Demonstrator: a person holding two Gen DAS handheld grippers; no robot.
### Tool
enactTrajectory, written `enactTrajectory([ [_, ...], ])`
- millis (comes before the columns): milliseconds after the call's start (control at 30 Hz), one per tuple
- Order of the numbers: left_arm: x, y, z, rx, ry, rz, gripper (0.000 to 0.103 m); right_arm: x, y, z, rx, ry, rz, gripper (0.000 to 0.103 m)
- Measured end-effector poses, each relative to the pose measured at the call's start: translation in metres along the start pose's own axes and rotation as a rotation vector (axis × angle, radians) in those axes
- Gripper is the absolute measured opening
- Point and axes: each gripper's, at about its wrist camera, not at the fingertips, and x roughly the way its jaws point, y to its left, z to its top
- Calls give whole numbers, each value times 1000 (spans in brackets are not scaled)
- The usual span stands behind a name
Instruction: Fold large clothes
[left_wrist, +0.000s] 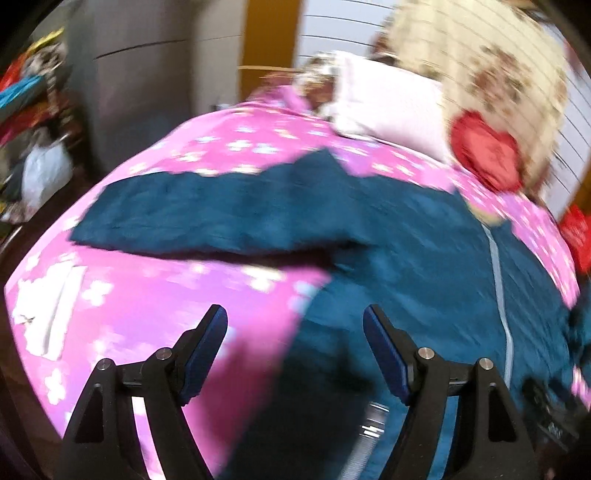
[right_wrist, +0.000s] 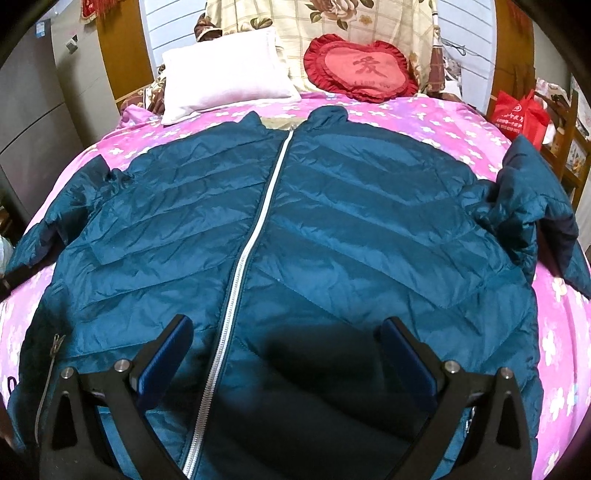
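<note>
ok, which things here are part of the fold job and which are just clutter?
Job: jacket, left gripper, right gripper, both open and empty.

Clutter: white pillow, red heart cushion, red bag, pink bedspread under the jacket.

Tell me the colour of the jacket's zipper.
Silvery white, running down the teal puffer jacket along its zipper; clearest in the right wrist view.

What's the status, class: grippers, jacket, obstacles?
Left gripper and right gripper: jaws open, empty. Teal jacket flat on bed, zipped, unfolded. Nothing lying on it.
</note>
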Motion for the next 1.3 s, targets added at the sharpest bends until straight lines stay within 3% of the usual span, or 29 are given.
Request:
enactTrajectory([
  [300, 41, 156, 45, -407, 0, 127, 57, 3, 2, -3, -11, 19, 19, 103],
  [433, 62, 206, 61, -506, -18, 217, 57, 3, 5, -4, -25, 26, 23, 103],
  [567, 79, 238, 70, -546, -22, 313, 57, 0, 10, -3, -46, 25, 24, 103],
  [733, 115, 246, 74, -508, 93, 372, 57, -1, 12, -1, -45, 24, 35, 103],
  [800, 121, 244, 73, -486, 94, 383, 54, 1, 13, -1, -45, 30, 35, 103],
  [867, 121, 238, 74, -461, 61, 334, 33, 3, 13, -1, -45, 36, 31, 103],
  [933, 123, 231, 77, -431, 62, 296, 0, 5, 13, -1, -43, 41, 30, 103],
  [1067, 110, 219, 83, -402, 34, 227, 0, 8, 11, -2, -38, 46, 24, 103],
  [1167, 71, 199, 90, -393, -59, 132, 0, 7, 10, -2, -27, 42, 30, 103],
  [1300, 23, 149, 99, -303, -139, -1, 0, 3, 7, -3, -21, 35, 33, 103],
])
